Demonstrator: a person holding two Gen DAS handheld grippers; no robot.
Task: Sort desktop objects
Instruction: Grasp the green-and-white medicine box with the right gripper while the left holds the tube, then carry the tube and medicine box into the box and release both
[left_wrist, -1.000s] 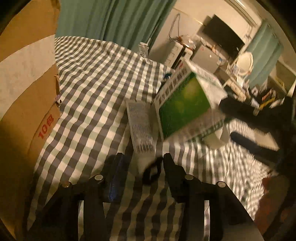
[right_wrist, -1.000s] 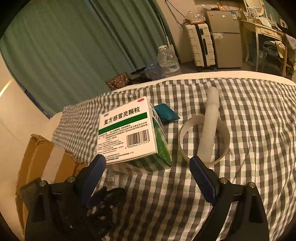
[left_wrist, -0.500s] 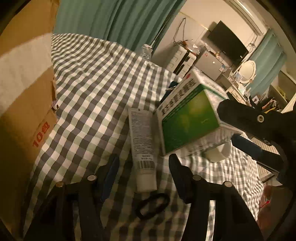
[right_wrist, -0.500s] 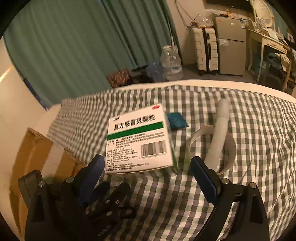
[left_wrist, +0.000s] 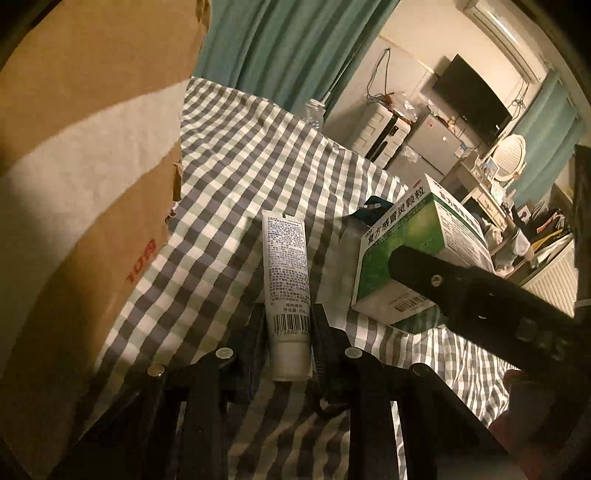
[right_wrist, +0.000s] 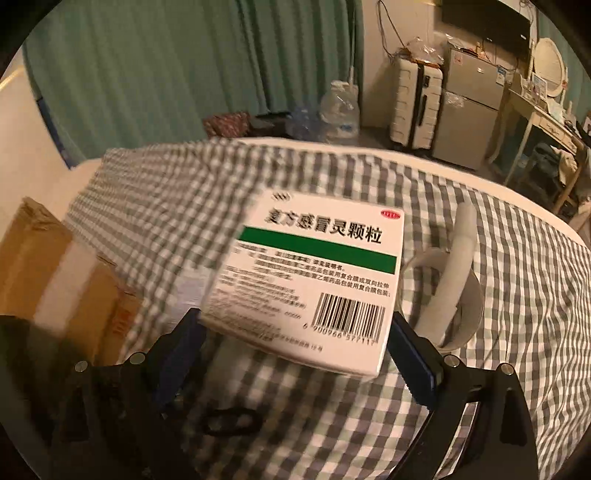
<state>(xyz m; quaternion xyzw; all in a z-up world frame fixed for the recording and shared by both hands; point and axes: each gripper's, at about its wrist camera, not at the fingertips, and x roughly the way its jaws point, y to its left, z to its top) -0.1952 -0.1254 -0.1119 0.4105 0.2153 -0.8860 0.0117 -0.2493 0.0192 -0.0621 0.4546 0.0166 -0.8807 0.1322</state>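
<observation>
The left gripper (left_wrist: 289, 334) had just been closing, its jaws drawn against the white tube (left_wrist: 286, 280) lying on the checked cloth (left_wrist: 236, 192). The medicine box (right_wrist: 314, 284), at the tube's three o'clock, was flanked by the widely parted right gripper (right_wrist: 295, 336), whose jaws had just narrowed slightly; contact could not be told.

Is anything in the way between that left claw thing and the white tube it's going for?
Nothing visible. The white tube already lies between the left gripper's jaws, which have just been closing around its capped end.

Warm dim light falls on teal curtains (right_wrist: 177, 74), a white suitcase (right_wrist: 413, 103), a small grey fridge (right_wrist: 469, 114) and a wall-mounted television (left_wrist: 469, 99).
</observation>
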